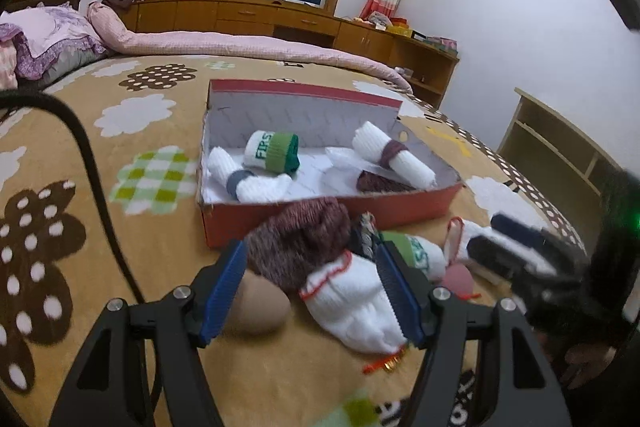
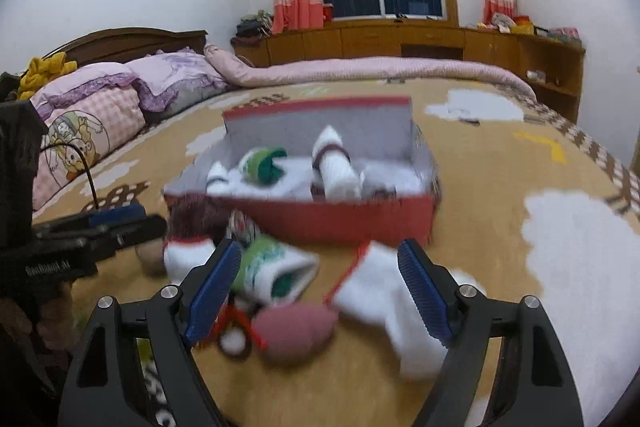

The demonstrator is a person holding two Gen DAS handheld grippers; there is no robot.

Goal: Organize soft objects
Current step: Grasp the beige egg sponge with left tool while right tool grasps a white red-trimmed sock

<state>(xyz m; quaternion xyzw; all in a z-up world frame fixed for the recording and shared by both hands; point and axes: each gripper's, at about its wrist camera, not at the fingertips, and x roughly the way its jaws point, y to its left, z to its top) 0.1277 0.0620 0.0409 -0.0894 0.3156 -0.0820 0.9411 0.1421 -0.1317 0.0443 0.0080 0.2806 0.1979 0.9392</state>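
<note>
A red shoebox point(image 1: 332, 209) point(image 2: 360, 217) lies on the bed and holds several rolled socks, one white and green point(image 1: 274, 151). Loose socks lie in front of it: a maroon one point(image 1: 300, 247), a white red-trimmed one point(image 1: 352, 303), a white and green one point(image 2: 272, 267) and a white one point(image 2: 384, 291). My left gripper point(image 1: 312, 295) is open, its blue fingers on either side of the maroon and white socks. My right gripper point(image 2: 320, 293) is open over the green sock, the white sock and a pink pouch point(image 2: 296, 327). The right gripper also shows at the right of the left wrist view point(image 1: 504, 247).
The tan flower-patterned blanket point(image 1: 120, 147) covers the bed. A beige round object point(image 1: 260, 307) lies by my left finger. Pillows point(image 2: 100, 99) are at the head, a rolled pink quilt point(image 2: 380, 71) along the far side. A black cable point(image 1: 92, 179) crosses the left.
</note>
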